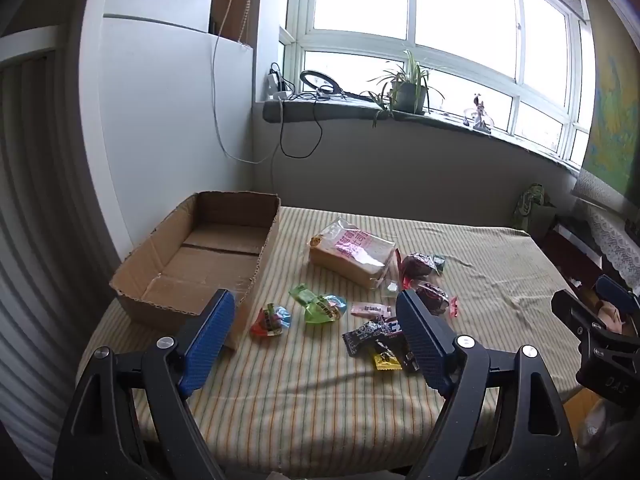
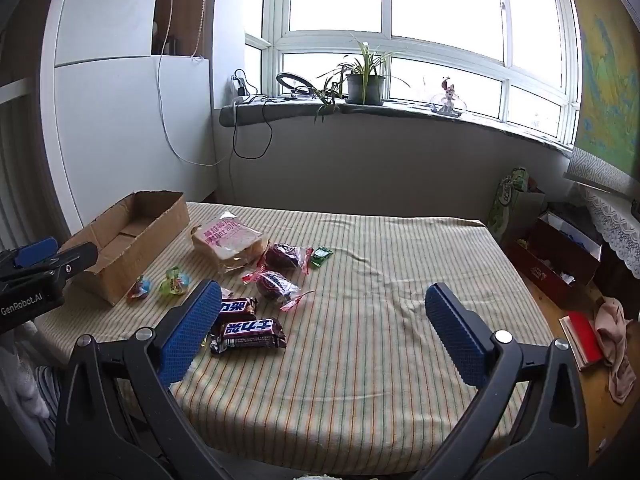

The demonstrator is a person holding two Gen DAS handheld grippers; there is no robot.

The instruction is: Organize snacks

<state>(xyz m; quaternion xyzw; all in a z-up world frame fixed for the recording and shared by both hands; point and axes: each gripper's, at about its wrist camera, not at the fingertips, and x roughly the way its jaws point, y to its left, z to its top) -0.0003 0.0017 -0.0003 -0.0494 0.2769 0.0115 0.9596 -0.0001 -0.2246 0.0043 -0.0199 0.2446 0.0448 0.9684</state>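
Snacks lie loose on the striped cloth, the box stands empty, and both our jaws are wide open with nothing in them.

From the left: the cardboard box (image 1: 200, 256) sits at ten o'clock on the table (image 1: 320, 408). Just beside its near corner lie two jelly cups (image 1: 298, 312), small, slick and rigid; we judge them best pinched across the rim. Past them at twelve o'clock is the bagged sliced bread (image 1: 352, 256), light but soft and crushable, so we would take it by the crimped bag end, not the loaf. Then two dark red-wrapped buns (image 2: 280, 270), squashy, best lifted by a twisted wrapper end. The two chocolate bars (image 2: 248, 326) are firm and light with slippery film; grip across the middle. Our left gripper (image 1: 316, 340) hovers near the candies, our right gripper (image 2: 324, 332) over bare cloth at three o'clock.
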